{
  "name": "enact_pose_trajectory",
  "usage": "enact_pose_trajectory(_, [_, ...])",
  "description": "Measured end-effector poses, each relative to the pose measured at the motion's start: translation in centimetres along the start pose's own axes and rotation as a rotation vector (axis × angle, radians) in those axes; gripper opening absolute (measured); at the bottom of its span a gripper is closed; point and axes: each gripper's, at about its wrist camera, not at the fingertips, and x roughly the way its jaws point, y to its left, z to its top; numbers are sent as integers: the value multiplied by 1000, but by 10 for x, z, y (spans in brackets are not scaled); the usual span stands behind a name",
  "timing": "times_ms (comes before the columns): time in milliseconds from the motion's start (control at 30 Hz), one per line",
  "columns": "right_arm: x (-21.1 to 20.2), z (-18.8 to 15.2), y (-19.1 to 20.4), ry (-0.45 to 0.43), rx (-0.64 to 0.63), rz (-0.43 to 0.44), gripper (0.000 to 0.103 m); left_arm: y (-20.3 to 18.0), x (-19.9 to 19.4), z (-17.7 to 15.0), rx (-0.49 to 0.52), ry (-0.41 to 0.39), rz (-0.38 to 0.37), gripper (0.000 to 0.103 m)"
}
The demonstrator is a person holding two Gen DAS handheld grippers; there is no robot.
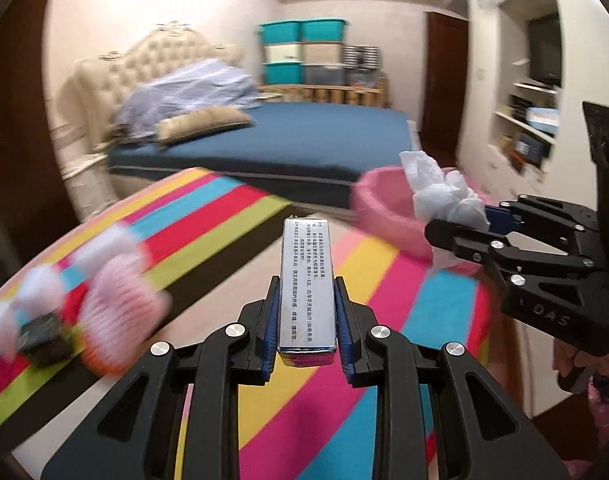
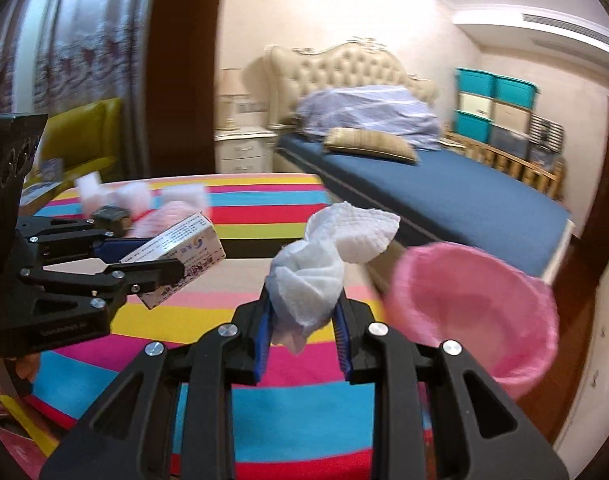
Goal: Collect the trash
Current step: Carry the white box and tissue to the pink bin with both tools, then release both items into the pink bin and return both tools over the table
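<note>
My left gripper [image 1: 307,292] is shut on a small silver carton [image 1: 307,276] printed with text, held end-on above the striped table. The right wrist view shows this carton [image 2: 184,250] from the side, clamped in the left gripper [image 2: 152,258]. My right gripper [image 2: 304,312] is shut on a crumpled white tissue [image 2: 324,264] that sticks up past its fingers. A pink-lined bin [image 2: 476,304] stands just right of the tissue, beside the table. In the left wrist view the right gripper [image 1: 460,220] carries the tissue [image 1: 444,192] in front of the pink bin [image 1: 388,208].
The table has a bright striped cloth [image 1: 232,216]. At its left lie a pink knitted thing [image 1: 120,312], white scraps [image 1: 44,292] and a dark block [image 1: 44,338], all blurred. Behind are a blue bed [image 2: 444,196], a nightstand [image 2: 244,152] and shelves [image 1: 532,120].
</note>
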Motion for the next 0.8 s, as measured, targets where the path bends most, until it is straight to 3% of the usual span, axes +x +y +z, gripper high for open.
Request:
enact_pose_trajectory(200, [6, -10, -88, 30, 106, -109, 26, -42, 59, 39, 32, 47, -105, 26])
enact_pose_trajectory(333, [12, -16, -131, 50, 158, -128, 27, -72, 91, 61, 46, 61, -155, 26])
enact_pose_trajectory(533, [22, -19, -172, 65, 190, -143, 27, -102, 134, 83, 57, 101, -179, 26])
enact_pose_trajectory(733, [29, -18, -192, 64, 189, -144, 31, -107, 161, 101, 14, 112, -227, 26])
enact_pose_trajectory(800, [30, -19, -200, 66, 195, -124, 37, -107, 168, 105, 6, 119, -244, 26])
